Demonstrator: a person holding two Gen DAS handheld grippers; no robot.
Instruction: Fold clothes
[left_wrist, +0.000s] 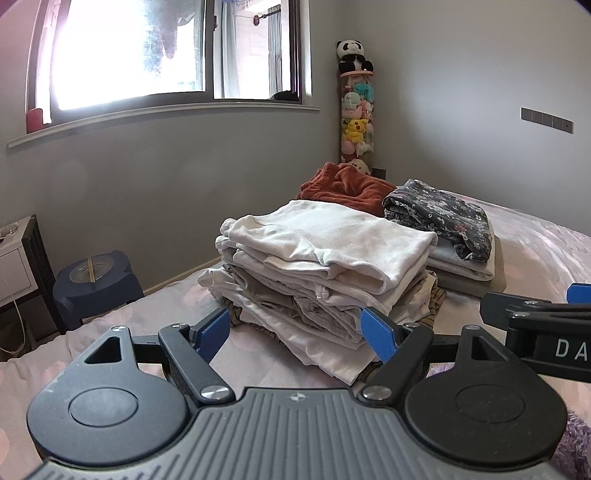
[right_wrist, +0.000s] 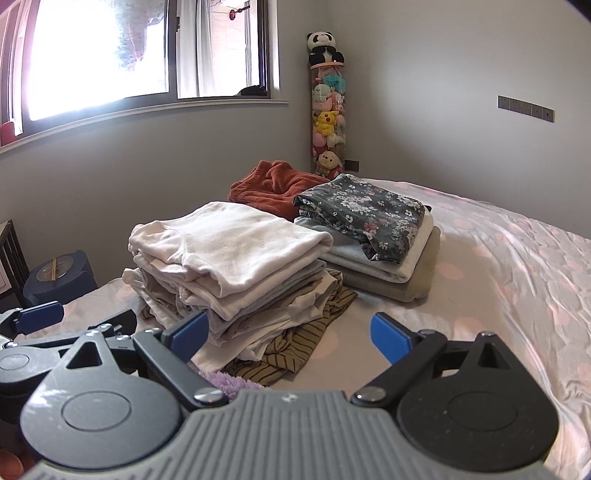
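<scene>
A: Where are the clothes?
B: A stack of folded white clothes (right_wrist: 229, 258) sits on the bed (right_wrist: 498, 280), a striped garment (right_wrist: 295, 343) at its base. Just beside it, a floral garment (right_wrist: 365, 214) tops a second pile; a rust-red one (right_wrist: 273, 184) lies behind.
A: The tools?
B: Left tool (left_wrist: 295, 332) and right tool (right_wrist: 288, 332) both have fingers apart, holding nothing, low before the stack.

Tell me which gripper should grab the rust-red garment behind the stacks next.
Probably the left gripper. The rust-red garment lies crumpled behind the white stack, roughly ahead of it. For the right gripper, the garment is off to the left, past that stack. Both are open and empty.
</scene>
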